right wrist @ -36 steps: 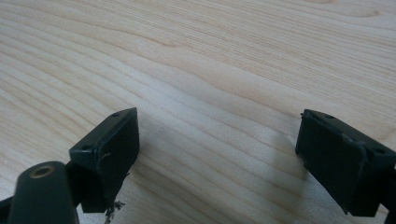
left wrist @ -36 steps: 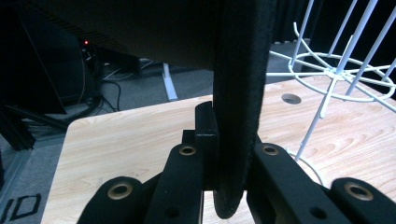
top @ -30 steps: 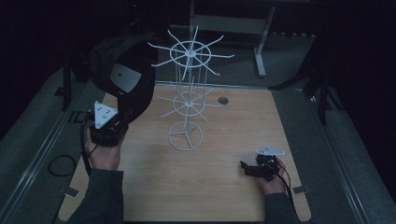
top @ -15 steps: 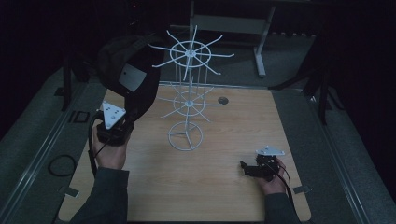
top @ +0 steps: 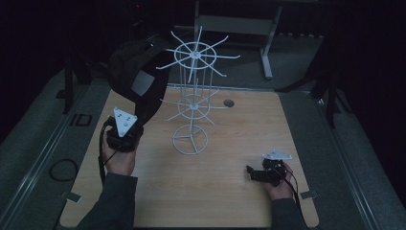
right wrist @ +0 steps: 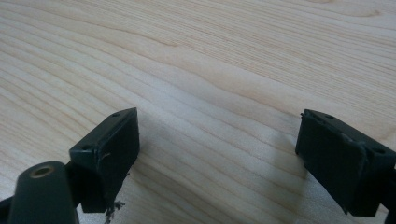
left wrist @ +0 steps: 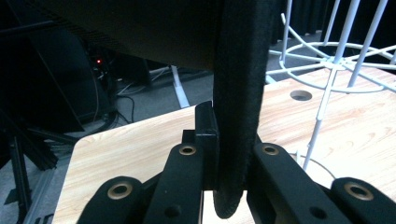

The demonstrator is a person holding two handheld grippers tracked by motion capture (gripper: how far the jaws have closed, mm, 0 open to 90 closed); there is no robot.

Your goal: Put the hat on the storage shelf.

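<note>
— While the left gripper (top: 125,125) sits at nine o'clock, what's in it?
— Its jaws pinch the black cap (top: 136,79) by the brim, raised beside the white wire rack (top: 191,103).
— And the right gripper (top: 261,173)?
— Five o'clock, jaws apart over bare table (top: 230,124).

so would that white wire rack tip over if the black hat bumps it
Probably yes. The white wire rack is tall and thin on a small ring base, so likely light and top-heavy. Its long prongs could snag the black hat, which the left gripper holds raised beside the upper tier; the hat's brim looks soft.
</note>
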